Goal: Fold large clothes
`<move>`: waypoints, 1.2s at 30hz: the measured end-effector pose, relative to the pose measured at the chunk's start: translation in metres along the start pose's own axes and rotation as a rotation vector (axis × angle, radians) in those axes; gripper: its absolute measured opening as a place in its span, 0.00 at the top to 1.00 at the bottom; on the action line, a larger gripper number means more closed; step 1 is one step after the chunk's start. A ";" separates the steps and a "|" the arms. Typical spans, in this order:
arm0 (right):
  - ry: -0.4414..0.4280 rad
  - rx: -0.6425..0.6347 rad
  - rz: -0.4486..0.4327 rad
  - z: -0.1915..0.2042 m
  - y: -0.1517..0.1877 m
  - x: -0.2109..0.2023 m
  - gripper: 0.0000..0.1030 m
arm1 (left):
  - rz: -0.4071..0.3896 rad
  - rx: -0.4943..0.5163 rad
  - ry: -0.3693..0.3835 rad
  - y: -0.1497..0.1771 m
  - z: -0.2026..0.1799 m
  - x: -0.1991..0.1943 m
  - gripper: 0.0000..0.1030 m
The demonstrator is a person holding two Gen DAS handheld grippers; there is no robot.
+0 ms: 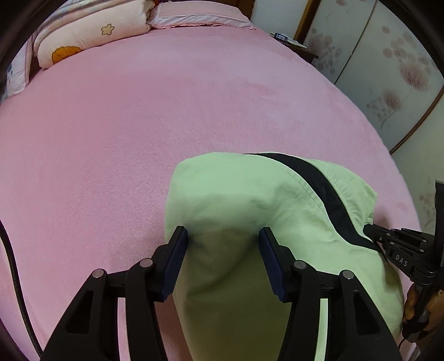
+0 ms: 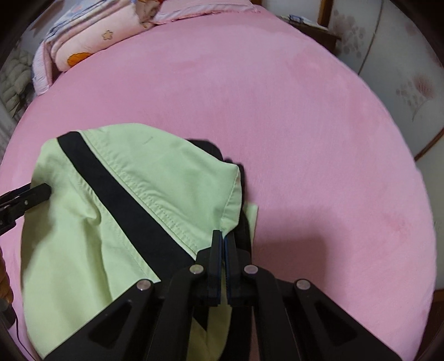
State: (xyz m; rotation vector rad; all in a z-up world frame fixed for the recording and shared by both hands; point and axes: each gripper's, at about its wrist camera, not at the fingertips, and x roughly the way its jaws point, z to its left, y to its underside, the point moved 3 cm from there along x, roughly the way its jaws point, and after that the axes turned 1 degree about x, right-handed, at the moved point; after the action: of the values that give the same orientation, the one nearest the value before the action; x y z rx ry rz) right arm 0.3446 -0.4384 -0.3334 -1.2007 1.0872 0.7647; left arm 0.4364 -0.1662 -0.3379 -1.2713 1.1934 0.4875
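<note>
I am looking down at a bed (image 1: 138, 125) covered by a smooth pink sheet. A light green garment (image 1: 249, 200) with a black band (image 1: 319, 188) running across it lies bunched near the near edge of the bed, towards the right in the left wrist view and towards the left in the right wrist view.

My left gripper (image 1: 223, 250) points down over the near part of the garment. Its fingers (image 1: 177, 258) stand part-way apart, with a rise of green cloth between them; the pads sit beside the cloth, and I cannot tell whether they press on it.

My right gripper (image 2: 223, 250) is on the garment's right side. Its fingers (image 2: 215, 263) are closed together, pinching the green hem at a corner of the cloth, just right of where the black band runs under the gripper. Dark fabric (image 2: 244, 194) shows beneath that corner, with a green flap beside it on the sheet.

In the left wrist view the right gripper (image 1: 371, 230) appears at the right edge, its tip touching the garment at the black band. In the right wrist view the left gripper's tip (image 2: 38, 191) enters from the left edge and meets the green cloth.

At the far left of the bed lies a folded quilt (image 1: 91, 30) with a flower print, with a pink pillow (image 1: 194, 14) beside it. Pale floral cupboard doors (image 1: 374, 61) stand on the right.
</note>
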 end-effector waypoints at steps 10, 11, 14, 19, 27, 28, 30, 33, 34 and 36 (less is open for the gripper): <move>0.012 0.009 -0.012 -0.003 0.007 0.001 0.99 | -0.001 0.015 -0.024 0.002 -0.001 -0.002 0.49; 0.011 0.011 -0.011 -0.001 0.007 0.001 0.99 | 0.004 0.015 -0.030 0.002 -0.002 -0.004 0.47; 0.005 0.022 -0.003 0.000 0.007 -0.004 0.98 | 0.017 0.005 -0.023 0.002 -0.004 -0.014 0.36; -0.001 0.038 -0.020 0.002 -0.003 -0.034 0.97 | -0.028 -0.016 -0.059 0.001 -0.007 -0.053 0.19; -0.068 0.053 -0.126 0.010 -0.008 -0.126 0.82 | -0.087 -0.083 -0.028 0.006 -0.019 -0.128 0.11; -0.076 0.052 -0.147 0.011 -0.007 -0.141 0.76 | -0.086 -0.087 -0.027 0.005 -0.027 -0.134 0.11; -0.089 0.049 -0.178 0.014 -0.003 -0.163 0.71 | -0.083 -0.096 -0.020 0.009 -0.031 -0.149 0.11; -0.100 0.031 -0.203 0.020 0.008 -0.194 0.67 | -0.076 -0.102 -0.015 0.013 -0.039 -0.162 0.11; -0.102 0.025 -0.207 0.021 0.011 -0.202 0.65 | -0.074 -0.104 -0.011 0.017 -0.042 -0.167 0.11; -0.108 0.016 -0.210 0.022 0.019 -0.217 0.61 | -0.067 -0.113 -0.001 0.030 -0.044 -0.185 0.11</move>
State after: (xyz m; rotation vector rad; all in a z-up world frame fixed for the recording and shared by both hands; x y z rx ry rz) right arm 0.2608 -0.3956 -0.1356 -1.2238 0.8622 0.6494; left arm 0.3251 -0.1396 -0.1836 -1.4027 1.1321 0.5120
